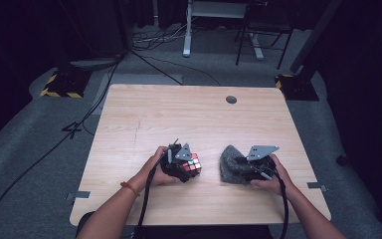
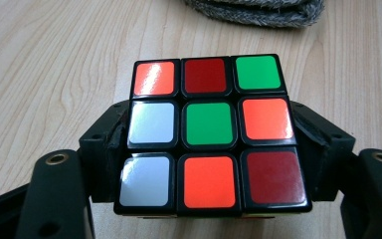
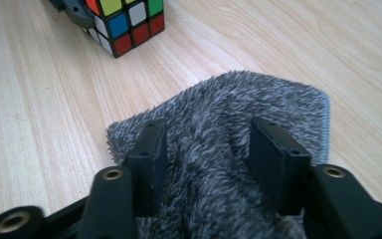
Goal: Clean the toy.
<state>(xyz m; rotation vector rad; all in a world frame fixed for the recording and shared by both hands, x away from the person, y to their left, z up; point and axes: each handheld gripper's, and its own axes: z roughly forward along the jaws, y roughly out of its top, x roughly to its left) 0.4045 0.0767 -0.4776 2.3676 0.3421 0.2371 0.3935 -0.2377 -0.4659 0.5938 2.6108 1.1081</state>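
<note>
A scrambled puzzle cube [image 2: 209,134] with red, orange, green and white stickers sits between the jaws of my left gripper [image 2: 209,144], which is shut on its two sides. In the high view the cube [image 1: 193,165] is at the table's front middle, in front of my left gripper [image 1: 188,165]. A grey fluffy cloth [image 3: 219,129] lies bunched on the table, and my right gripper [image 3: 204,149] is shut on a fold of it. The high view has the cloth [image 1: 230,163] right of the cube with my right gripper [image 1: 239,167] on it. The cube [image 3: 127,20] lies beyond the cloth in the right gripper view.
The light wooden table [image 1: 179,114] has a round cable hole [image 1: 231,99] near its far edge. Beyond the table are desk legs [image 1: 187,35], floor cables and yellow-black striped bases [image 1: 62,87]. An edge of the cloth [image 2: 258,12] lies past the cube.
</note>
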